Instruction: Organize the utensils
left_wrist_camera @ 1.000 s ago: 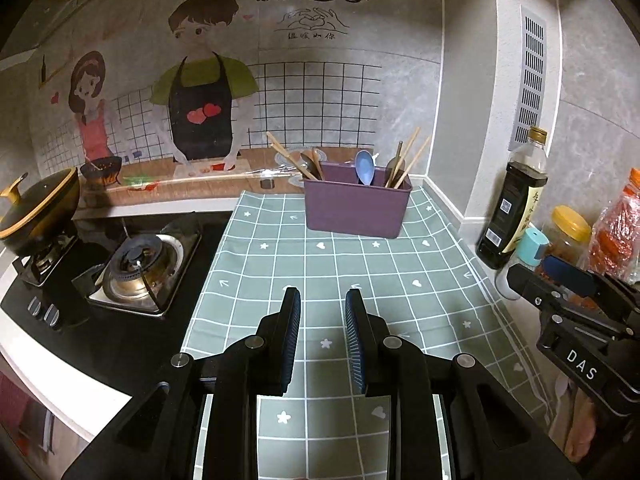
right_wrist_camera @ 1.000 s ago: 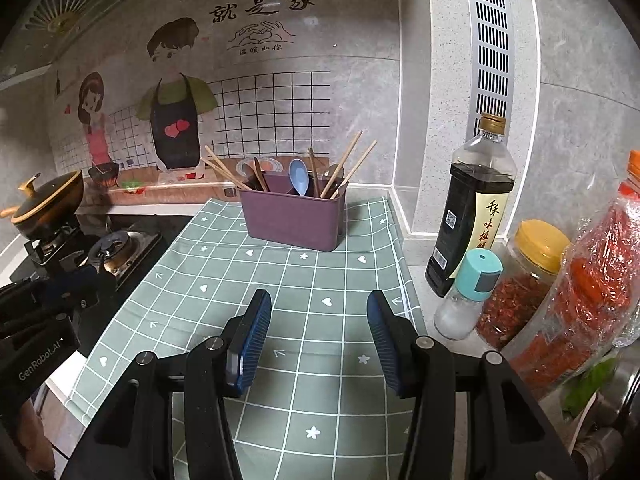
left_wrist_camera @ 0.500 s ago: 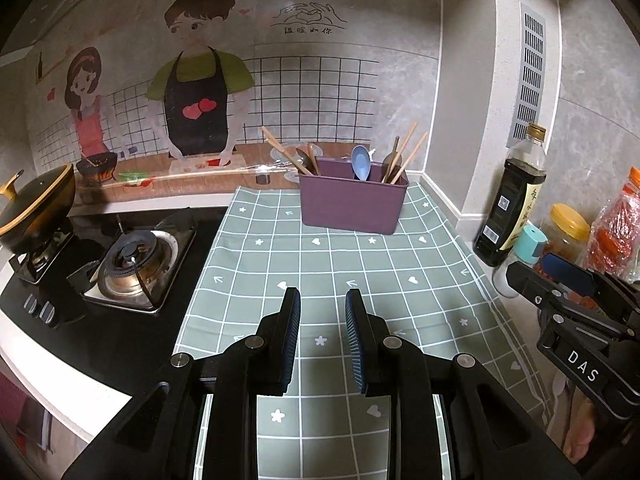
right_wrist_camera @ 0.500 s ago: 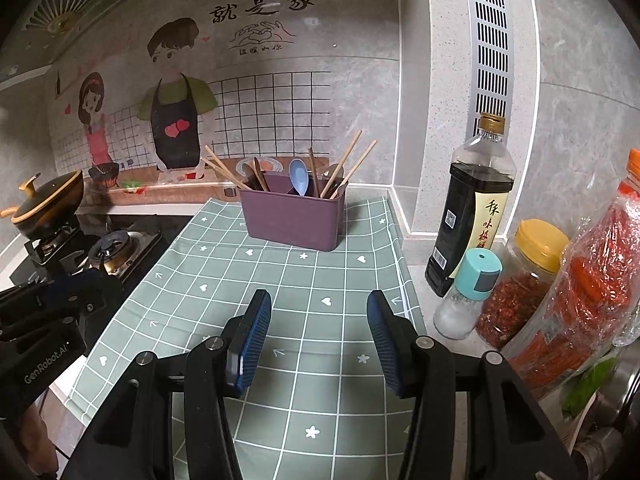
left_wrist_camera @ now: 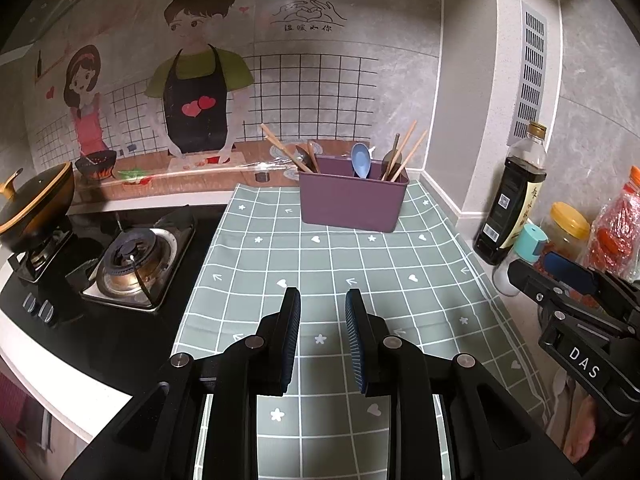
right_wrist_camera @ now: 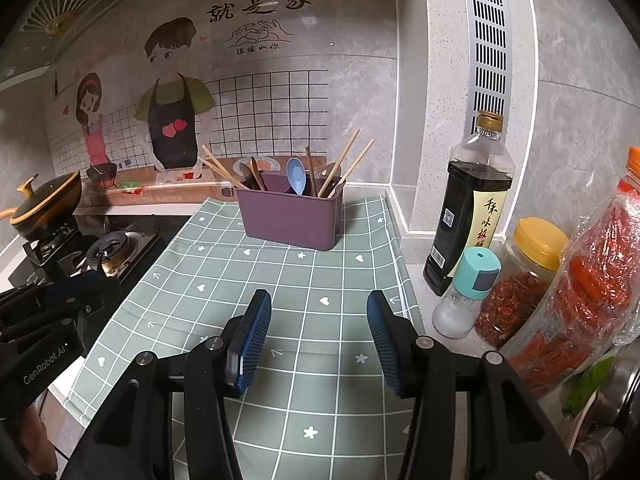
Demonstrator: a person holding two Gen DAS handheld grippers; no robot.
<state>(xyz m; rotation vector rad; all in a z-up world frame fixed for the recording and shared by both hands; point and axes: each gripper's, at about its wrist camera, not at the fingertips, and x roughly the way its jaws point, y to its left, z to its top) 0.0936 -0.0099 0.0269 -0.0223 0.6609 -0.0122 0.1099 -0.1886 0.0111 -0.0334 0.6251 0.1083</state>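
As we draw our left claw [left_wrist_camera: 322, 312] back, narrowly parted and empty, the purple holder [left_wrist_camera: 352, 202] of utensils looks farther off; our right claw [right_wrist_camera: 319, 318] gapes wide, empty.

Left wrist view: set low behind the left tongs [left_wrist_camera: 322, 312], facing forward over the counter [left_wrist_camera: 360, 280] toward the purple utensil holder [left_wrist_camera: 352, 204] well ahead; right tongs [left_wrist_camera: 568, 276] at its right edge.
Right wrist view: likewise behind the right tongs [right_wrist_camera: 318, 320], holder [right_wrist_camera: 290, 218] ahead; left tongs [right_wrist_camera: 64, 296] at left edge.
Shared: counter, holder, stove [left_wrist_camera: 132, 268], sauce bottle [right_wrist_camera: 468, 216].
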